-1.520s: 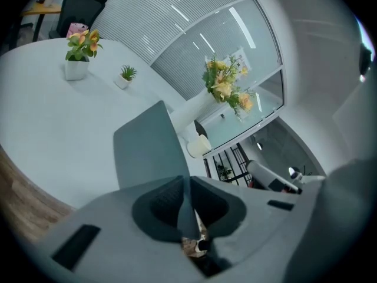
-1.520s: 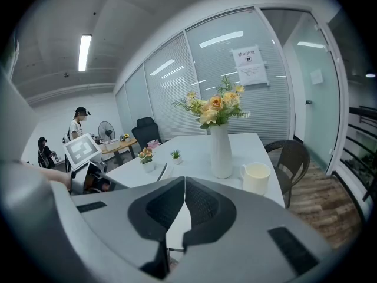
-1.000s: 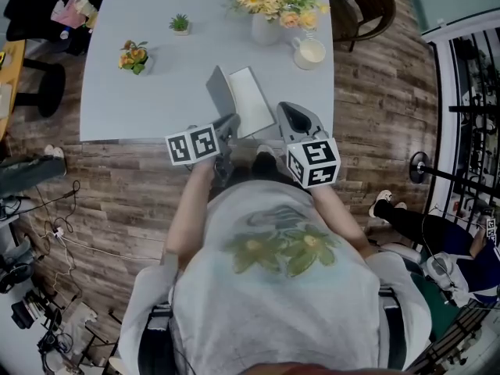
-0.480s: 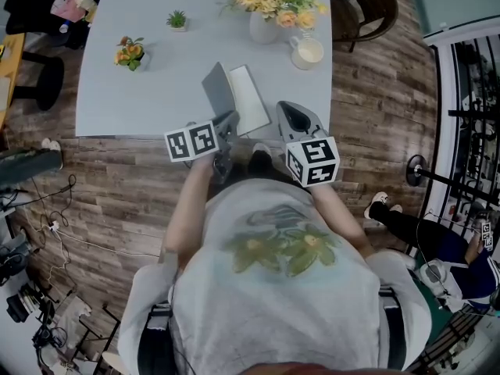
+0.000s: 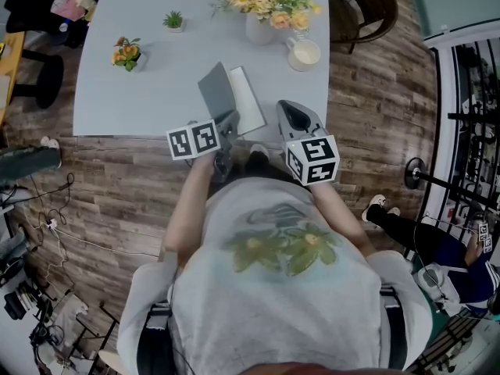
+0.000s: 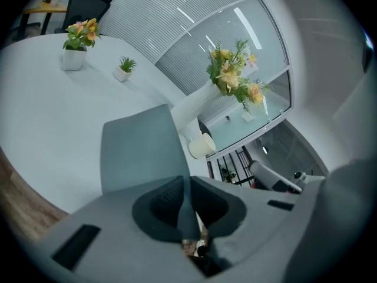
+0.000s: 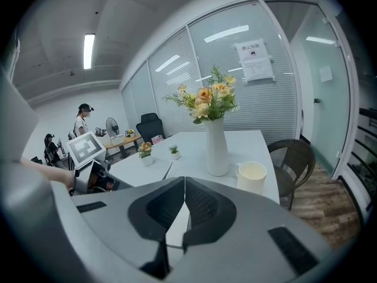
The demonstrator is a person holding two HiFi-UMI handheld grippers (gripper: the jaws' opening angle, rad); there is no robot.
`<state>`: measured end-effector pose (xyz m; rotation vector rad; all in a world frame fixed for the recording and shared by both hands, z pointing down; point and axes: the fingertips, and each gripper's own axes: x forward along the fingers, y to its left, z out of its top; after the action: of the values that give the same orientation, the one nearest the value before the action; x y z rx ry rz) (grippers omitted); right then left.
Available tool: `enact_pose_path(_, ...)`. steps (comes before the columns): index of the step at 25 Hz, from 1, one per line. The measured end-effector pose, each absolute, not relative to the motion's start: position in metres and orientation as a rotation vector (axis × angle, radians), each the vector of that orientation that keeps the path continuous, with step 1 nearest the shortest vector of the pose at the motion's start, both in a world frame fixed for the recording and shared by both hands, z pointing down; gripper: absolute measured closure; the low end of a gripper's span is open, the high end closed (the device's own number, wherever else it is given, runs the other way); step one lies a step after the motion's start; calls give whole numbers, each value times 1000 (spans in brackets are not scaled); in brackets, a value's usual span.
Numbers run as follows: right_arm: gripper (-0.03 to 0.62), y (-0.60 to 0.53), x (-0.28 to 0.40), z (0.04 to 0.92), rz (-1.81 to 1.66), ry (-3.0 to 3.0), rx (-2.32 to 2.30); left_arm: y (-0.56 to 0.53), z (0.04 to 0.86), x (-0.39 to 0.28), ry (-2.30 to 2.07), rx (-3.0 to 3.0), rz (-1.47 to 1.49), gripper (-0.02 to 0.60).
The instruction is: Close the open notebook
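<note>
The notebook (image 5: 246, 101) lies near the front edge of the grey table (image 5: 141, 100), its white page facing up. Its grey cover (image 5: 215, 88) stands lifted on the left side. My left gripper (image 5: 231, 121) is shut on the cover's near edge. In the left gripper view the cover (image 6: 141, 152) rises as a grey sheet out of the closed jaws of the left gripper (image 6: 184, 184). My right gripper (image 5: 289, 116) hovers just right of the notebook, shut and holding nothing. In the right gripper view the right gripper (image 7: 184, 183) has its jaws together, with the white page (image 7: 175, 229) below.
A white vase of flowers (image 5: 262, 26) and a cream mug (image 5: 303, 53) stand behind the notebook. Two small potted plants (image 5: 127, 55) (image 5: 173, 22) sit at the far left. A wicker chair (image 5: 363, 6) stands beyond the table's right edge. A person stands in the background of the right gripper view.
Both grippers keep their places and their grip. The table and notebook have slid slightly up and left in the head view.
</note>
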<state>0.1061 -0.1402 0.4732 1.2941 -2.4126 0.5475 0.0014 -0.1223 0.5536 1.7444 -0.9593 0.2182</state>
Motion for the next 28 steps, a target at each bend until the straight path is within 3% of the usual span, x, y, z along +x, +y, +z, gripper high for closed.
enact_pose_path(28,576,-153,123,487,540,-2418,1229,-133,582,28,-969,1706,250,541)
